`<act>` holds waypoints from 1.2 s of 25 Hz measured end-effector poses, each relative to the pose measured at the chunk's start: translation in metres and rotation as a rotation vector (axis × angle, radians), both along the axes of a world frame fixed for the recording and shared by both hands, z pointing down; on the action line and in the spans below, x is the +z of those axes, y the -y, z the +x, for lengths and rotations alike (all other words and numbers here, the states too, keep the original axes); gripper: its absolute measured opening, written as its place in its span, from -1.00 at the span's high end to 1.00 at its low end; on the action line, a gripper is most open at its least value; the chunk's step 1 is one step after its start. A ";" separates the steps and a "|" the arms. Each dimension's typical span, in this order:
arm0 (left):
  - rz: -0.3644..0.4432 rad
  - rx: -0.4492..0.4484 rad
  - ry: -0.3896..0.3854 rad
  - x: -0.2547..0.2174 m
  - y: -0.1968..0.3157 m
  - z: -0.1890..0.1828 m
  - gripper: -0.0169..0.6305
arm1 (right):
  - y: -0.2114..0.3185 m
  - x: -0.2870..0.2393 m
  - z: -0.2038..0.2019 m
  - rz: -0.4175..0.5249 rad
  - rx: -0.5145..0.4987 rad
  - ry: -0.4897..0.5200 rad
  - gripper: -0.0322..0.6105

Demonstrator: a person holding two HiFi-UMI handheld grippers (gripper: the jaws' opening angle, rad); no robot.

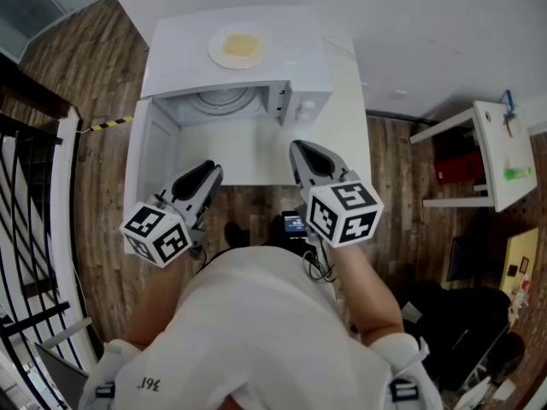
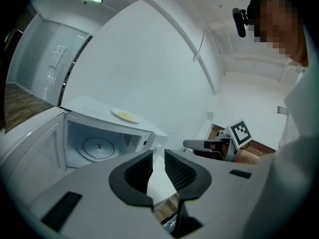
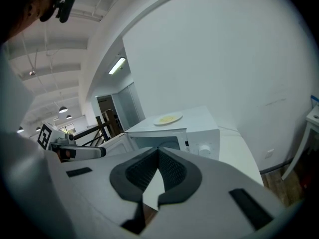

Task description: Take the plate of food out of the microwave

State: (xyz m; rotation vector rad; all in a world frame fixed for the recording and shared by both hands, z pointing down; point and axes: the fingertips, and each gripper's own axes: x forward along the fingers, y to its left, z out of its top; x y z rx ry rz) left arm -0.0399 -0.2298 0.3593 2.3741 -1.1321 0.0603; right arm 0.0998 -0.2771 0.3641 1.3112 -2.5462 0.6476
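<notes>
The main step is judged to be done: the plate (image 1: 240, 48) is seen on top of the microwave (image 1: 291, 58), ahead of and above both tools, with a pale yellow piece of food (image 1: 242, 46) lying flat on it; it is touched by neither tool. The left tool (image 1: 214, 172) is held in front of the open cavity, its jaws a narrow gap apart with nothing between them; the right tool (image 1: 298, 149) is held to its right, nearer the control panel, its jaws closed together on nothing. The cavity is found bare except for the glass turntable (image 1: 226, 101); the door (image 1: 152, 148) is swung wide, out beyond the left tool's left side. What is left is judged to be, at most, the shutting of the door; for that the left tool would have to be brought round the door's outer edge and pushed rightward, gently, so that the microwave is not shoved along the white surface (image 1: 346, 148) and the plate not shaken off.
</notes>
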 end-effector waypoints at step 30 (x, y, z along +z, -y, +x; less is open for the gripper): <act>-0.049 -0.005 -0.002 0.033 0.003 -0.009 0.76 | 0.012 0.034 0.038 0.002 0.086 -0.084 0.90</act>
